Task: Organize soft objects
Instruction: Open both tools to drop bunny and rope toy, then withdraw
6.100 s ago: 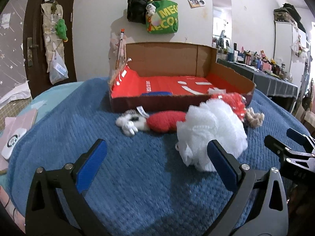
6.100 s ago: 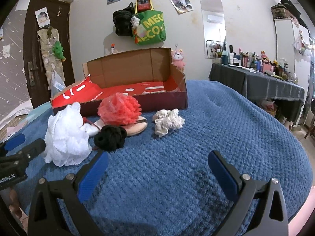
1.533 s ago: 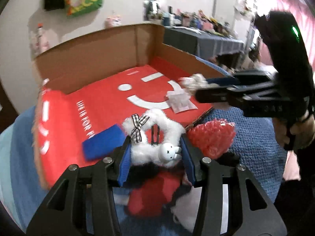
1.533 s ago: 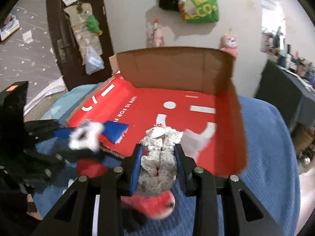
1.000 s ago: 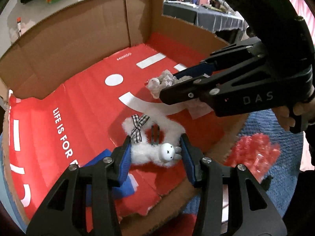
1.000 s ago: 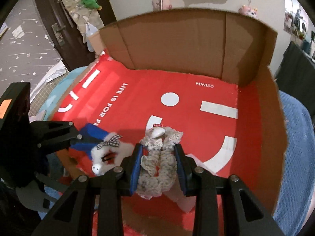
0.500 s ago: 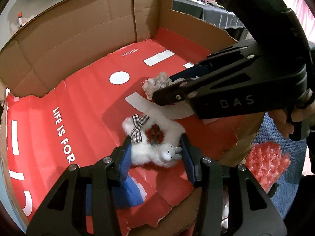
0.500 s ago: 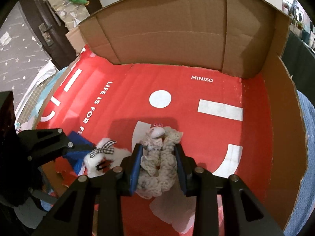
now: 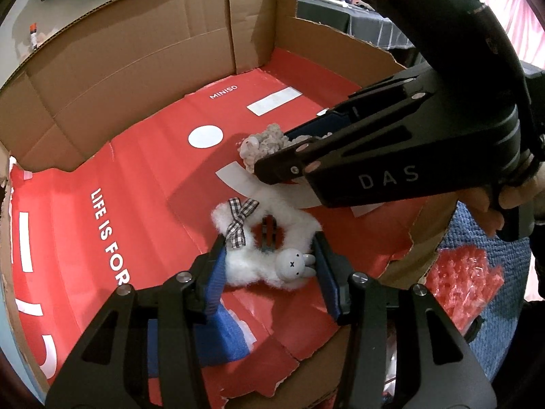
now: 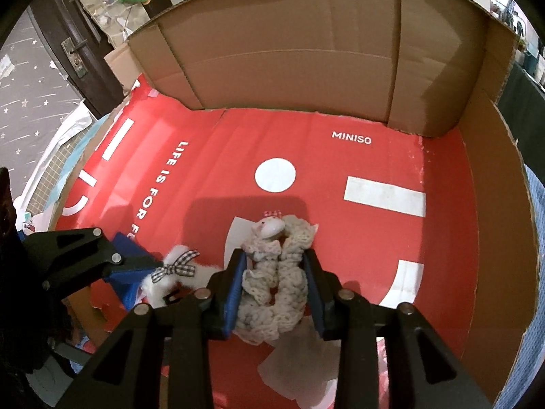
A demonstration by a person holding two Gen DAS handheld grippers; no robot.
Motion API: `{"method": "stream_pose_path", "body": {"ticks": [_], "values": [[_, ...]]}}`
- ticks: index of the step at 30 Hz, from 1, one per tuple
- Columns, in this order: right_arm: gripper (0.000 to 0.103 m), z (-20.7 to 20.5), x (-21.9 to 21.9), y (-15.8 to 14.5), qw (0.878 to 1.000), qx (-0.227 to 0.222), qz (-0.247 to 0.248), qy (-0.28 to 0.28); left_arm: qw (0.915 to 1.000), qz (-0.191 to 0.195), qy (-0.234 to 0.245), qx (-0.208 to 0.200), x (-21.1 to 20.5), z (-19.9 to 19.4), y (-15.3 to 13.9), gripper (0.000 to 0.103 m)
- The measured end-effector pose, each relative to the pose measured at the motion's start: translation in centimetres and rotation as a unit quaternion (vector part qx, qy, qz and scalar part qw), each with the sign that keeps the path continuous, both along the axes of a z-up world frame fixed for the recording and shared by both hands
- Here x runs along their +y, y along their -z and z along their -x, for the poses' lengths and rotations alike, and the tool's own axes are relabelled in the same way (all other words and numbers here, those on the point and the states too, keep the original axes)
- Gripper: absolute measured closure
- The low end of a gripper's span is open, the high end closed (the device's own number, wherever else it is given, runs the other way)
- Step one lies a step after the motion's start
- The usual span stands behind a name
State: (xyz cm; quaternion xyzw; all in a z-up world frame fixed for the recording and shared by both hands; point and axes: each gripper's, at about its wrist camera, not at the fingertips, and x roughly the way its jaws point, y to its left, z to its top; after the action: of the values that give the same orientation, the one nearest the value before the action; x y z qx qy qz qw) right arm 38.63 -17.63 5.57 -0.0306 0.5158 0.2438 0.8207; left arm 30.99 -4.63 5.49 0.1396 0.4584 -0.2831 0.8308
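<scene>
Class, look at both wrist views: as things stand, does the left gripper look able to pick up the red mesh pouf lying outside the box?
Probably not yet. The left gripper is shut on the white fluffy scrunchie inside the cardboard box; the red mesh pouf lies beyond the box's torn edge.

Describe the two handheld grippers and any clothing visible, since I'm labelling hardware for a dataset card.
Both are matte black plastic with cut-out triangular arms, silver screw heads and blue finger pads. The left gripper and the right gripper look identical; the right gripper's side bears grey "DAS" lettering. A hand wraps its grip below a dark sleeve. No cables show.
</scene>
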Motion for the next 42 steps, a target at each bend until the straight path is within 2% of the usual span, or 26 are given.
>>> {"method": "stream_pose_path", "body": {"ticks": [9,16,19,21,26,28,30,35,42], "values": [[0.062,0.0,-0.2,0.1,1.0,0.0,-0.004,0.0,1.0,-0.003,0.002,-0.008,-0.2,0.0,-0.6,0.047],[0.048,0.2,-0.3,-0.1,1.0,-0.003,-0.005,0.001,0.9999,0.003,0.0,-0.011,0.0,0.1,-1.3,0.047],[0.045,0.4,-0.6,-0.4,1.0,-0.007,-0.007,0.003,0.9999,0.01,-0.005,-0.012,0.3,0.3,-1.8,0.046],[0.044,0.6,-1.0,-0.9,1.0,-0.013,-0.01,0.008,0.9998,0.013,-0.012,-0.014,0.5,0.5,-2.2,0.04],[0.035,1.5,-1.8,-2.8,0.999,-0.032,-0.014,0.02,0.9992,0.022,-0.024,-0.025,1.0,1.5,-3.5,0.039],[0.031,2.2,-2.2,-3.8,0.999,-0.044,-0.018,0.027,0.9986,0.026,-0.032,-0.033,1.3,2.1,-4.2,0.038],[0.029,2.9,-2.4,-4.8,0.998,-0.055,-0.023,0.032,0.9975,0.032,-0.042,-0.047,1.6,2.9,-5.0,0.031],[0.019,6.1,-3.2,-7.9,0.993,-0.104,-0.02,0.046,0.9913,0.048,-0.08,-0.094,2.9,5.7,-7.5,0.03],[0.004,12.9,-4.3,-11.9,0.98,-0.184,-0.011,0.068,0.9735,0.056,-0.136,-0.175,4.8,11.2,-10.7,0.019]]}}
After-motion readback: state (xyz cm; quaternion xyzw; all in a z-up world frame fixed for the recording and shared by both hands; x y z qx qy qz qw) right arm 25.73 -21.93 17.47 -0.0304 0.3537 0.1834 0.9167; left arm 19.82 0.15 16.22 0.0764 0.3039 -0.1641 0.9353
